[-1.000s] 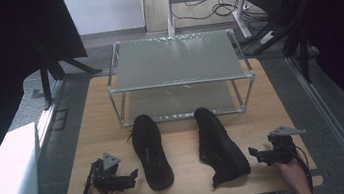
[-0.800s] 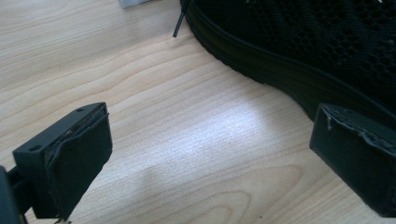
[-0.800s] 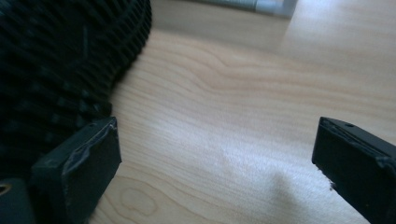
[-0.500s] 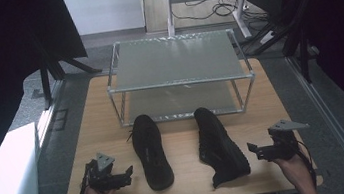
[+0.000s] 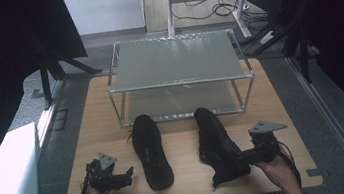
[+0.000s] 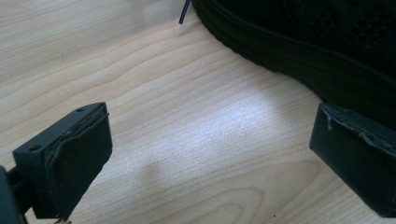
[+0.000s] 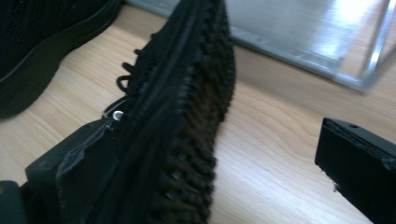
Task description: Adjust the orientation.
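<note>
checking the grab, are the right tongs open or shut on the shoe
Open: the right tongs straddle the right shoe's heel, one pad touching, the other apart.

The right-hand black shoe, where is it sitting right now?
In the high view the right shoe lies on the wooden table in front of the metal rack, right of the other shoe, with the right tool at its heel.
</note>
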{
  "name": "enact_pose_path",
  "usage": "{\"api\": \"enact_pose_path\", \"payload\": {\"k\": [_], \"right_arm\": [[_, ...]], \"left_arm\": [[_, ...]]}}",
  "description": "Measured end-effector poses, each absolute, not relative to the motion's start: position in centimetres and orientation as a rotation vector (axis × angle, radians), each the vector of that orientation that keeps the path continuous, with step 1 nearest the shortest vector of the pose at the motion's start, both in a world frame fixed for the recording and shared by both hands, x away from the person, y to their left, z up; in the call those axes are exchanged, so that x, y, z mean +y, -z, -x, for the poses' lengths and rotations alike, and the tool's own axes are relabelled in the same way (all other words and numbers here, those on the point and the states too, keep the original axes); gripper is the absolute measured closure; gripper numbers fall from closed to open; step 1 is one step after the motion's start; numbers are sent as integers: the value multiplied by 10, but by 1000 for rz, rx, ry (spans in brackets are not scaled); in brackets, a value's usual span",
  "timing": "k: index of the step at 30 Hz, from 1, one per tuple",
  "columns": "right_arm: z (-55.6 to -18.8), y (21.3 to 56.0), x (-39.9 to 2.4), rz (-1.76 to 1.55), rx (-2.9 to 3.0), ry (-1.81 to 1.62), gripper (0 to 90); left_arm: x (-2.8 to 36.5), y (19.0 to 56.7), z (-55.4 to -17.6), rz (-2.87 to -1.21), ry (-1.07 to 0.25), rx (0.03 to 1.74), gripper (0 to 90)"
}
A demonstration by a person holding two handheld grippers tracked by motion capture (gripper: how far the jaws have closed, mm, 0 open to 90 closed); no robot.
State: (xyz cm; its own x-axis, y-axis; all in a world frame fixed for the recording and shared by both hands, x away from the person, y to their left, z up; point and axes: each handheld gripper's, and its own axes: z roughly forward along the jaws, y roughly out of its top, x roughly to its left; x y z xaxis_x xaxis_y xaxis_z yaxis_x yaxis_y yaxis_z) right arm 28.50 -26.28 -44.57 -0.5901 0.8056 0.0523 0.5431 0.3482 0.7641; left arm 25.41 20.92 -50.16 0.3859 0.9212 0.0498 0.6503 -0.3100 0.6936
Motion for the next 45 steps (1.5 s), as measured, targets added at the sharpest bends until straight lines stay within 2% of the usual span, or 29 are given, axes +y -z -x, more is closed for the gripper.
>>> {"api": "enact_pose_path", "payload": {"k": [12,30,41,43,44,45], "right_arm": [[-291,455,-242,-1134,2300,-1027,2],[-295,445,-284,-1274,2163,-1100,19],[-299,445,-326,-1382,2086,-1052,63],[-300,446,-335,-1422,2056,-1044,146],[-300,447,-342,-1440,2048,-1049,86],[-300,447,-347,-1464,2033,-1064,95]], "left_arm": [[206,503,-255,-2097,-604,1346,0],[205,504,-255,-2106,-606,1343,0],[203,504,-255,-2111,-597,1336,0],[203,504,-255,-2112,-596,1335,0],[203,503,-255,-2112,-595,1337,0],[203,503,-255,-2111,-592,1338,0]]}}
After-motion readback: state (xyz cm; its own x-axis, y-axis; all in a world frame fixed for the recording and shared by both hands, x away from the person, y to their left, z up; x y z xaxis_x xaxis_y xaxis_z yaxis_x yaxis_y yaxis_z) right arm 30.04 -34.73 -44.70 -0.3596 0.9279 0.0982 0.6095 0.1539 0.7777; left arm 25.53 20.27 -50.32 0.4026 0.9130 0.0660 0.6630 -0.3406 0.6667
